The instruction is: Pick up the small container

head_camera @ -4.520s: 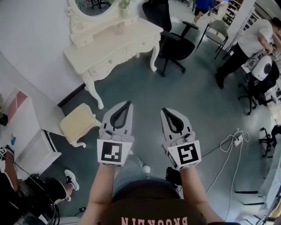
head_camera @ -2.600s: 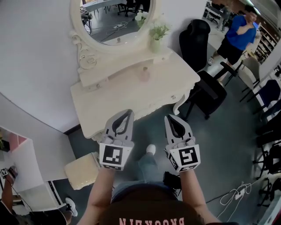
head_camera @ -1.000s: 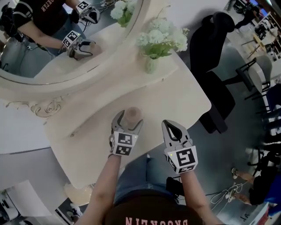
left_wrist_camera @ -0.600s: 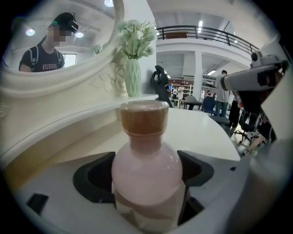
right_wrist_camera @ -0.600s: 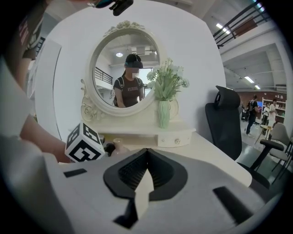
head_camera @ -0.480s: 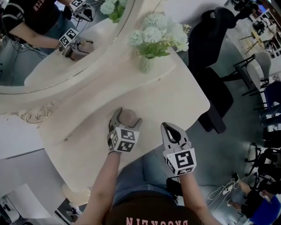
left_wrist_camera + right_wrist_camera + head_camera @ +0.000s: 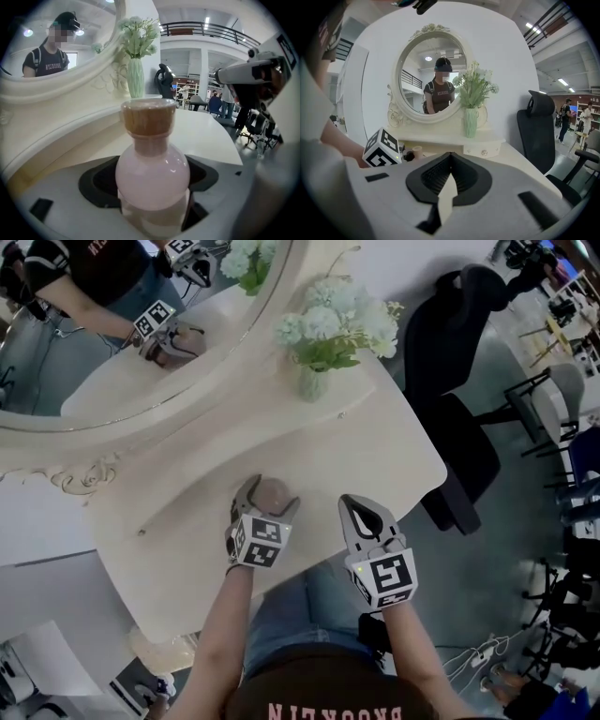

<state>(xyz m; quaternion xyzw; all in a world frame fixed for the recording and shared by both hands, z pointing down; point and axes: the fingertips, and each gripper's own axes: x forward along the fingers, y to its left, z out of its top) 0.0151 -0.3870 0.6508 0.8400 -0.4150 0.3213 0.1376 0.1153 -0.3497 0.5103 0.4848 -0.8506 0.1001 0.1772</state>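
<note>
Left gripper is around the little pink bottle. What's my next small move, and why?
Probably close the left gripper on the bottle. Its jaws have just been opening and stand wide, with the bottle upright between them and gaps on both sides, so nothing grips it yet. The right gripper is shut and empty.

My left gripper (image 7: pixel 271 490) and right gripper (image 7: pixel 350 502) look the same. Each has a pale grey shell with black ribbed pads inside. Each has a white cube at the back with black square marks: the left cube (image 7: pixel 258 542) and the right cube (image 7: pixel 386 577). A tiny green light glows on the edge of the left cube. The person wears a dark shirt (image 7: pixel 319 692) with pink letters, short sleeves and blue jeans (image 7: pixel 298 613).
</note>
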